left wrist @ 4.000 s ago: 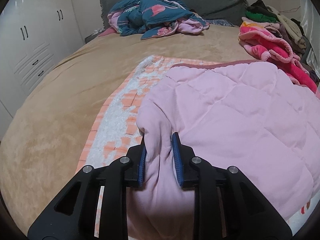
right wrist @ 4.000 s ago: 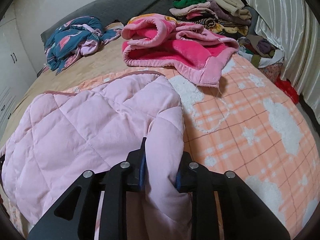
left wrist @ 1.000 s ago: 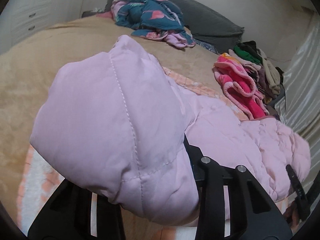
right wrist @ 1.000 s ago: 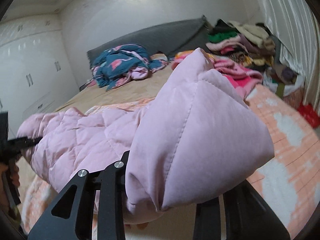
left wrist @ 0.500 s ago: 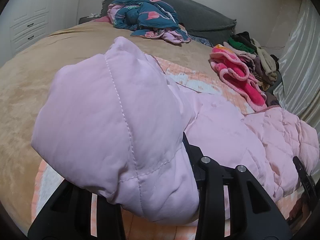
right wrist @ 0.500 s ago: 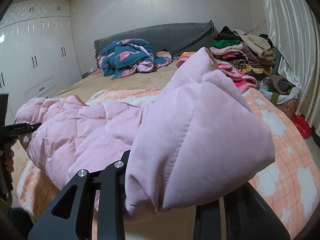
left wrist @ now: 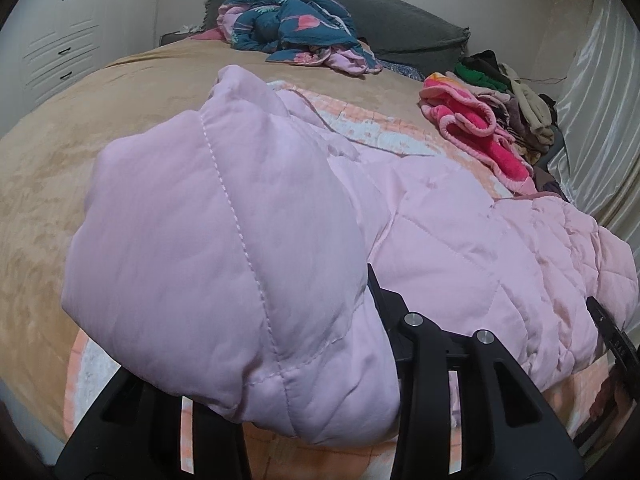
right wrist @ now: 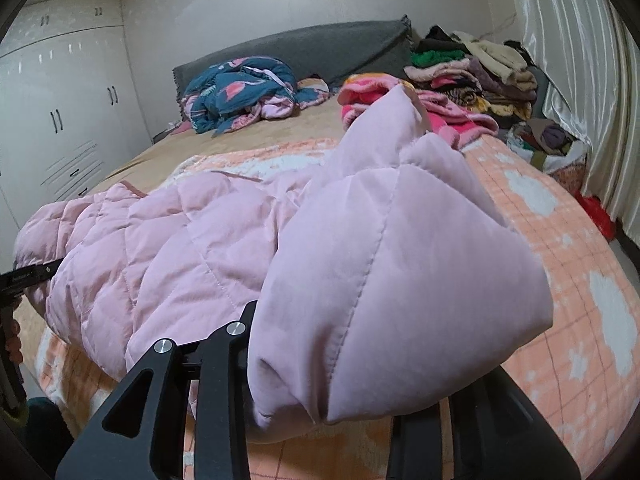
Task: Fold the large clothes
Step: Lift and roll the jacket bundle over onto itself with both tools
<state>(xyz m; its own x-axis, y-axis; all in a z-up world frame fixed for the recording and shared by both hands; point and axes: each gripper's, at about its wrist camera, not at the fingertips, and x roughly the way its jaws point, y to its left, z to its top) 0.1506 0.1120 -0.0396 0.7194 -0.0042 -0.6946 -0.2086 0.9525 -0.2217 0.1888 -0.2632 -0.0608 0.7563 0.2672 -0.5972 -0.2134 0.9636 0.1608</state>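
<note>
A large pale pink quilted jacket (left wrist: 460, 232) lies across the near end of the bed, its two near corners lifted. My left gripper (left wrist: 320, 320) is shut on the left corner, which bulges over the fingers and hides them. My right gripper (right wrist: 320, 360) is shut on the right corner of the jacket (right wrist: 192, 248), also draped over its fingers. Each gripper shows at the edge of the other's view: the right one (left wrist: 612, 344) in the left wrist view, the left one (right wrist: 28, 276) in the right wrist view.
The jacket rests on an orange-and-white checked blanket (right wrist: 568, 248) over a tan bedspread (left wrist: 52, 168). A blue flamingo-print garment (left wrist: 296, 24) lies by the grey headboard (right wrist: 320, 48). A bright pink fleece (left wrist: 480, 128) and a stack of clothes (right wrist: 472, 68) sit at the far right, curtain beside.
Both grippers took hold of the jacket's near corners flat on the bed and lifted them. Over the last second the corners stay raised and both cameras have dropped slightly, tilting toward the bed.
</note>
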